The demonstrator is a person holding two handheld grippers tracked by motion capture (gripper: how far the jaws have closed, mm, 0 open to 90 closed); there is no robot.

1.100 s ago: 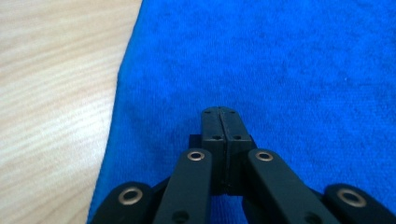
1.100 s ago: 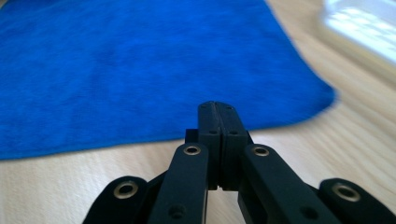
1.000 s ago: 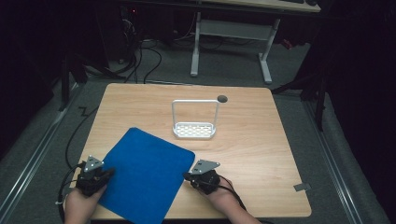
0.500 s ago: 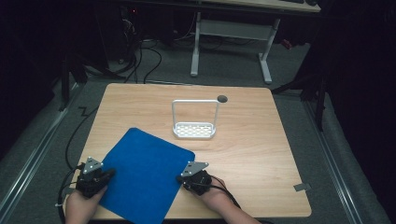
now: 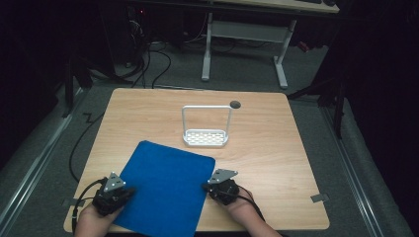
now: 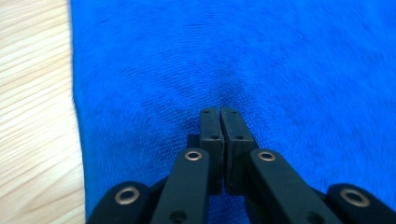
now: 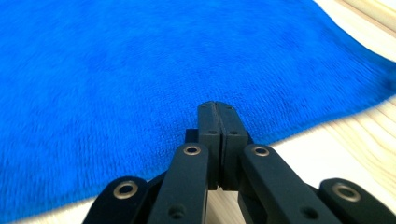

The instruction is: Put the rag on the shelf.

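A blue cloth (image 5: 165, 190) lies flat on the near part of the desk (image 5: 276, 163), turned a bit so its corners point off to the sides. The left tongs (image 5: 129, 190) sit at the cloth's left edge and the right tongs (image 5: 205, 186) at its right edge, one on each side, likely so the cloth can be handled evenly from both ends.

In the left gripper view the left tongs (image 6: 219, 112) are closed tight, with their tips over the cloth and nothing between them. The right tongs (image 7: 217, 106) are closed too, with their tips at the cloth's edge.

A white wire rack (image 5: 206, 138) stands just past the cloth, apart from it. Maybe the cloth is meant to go there.
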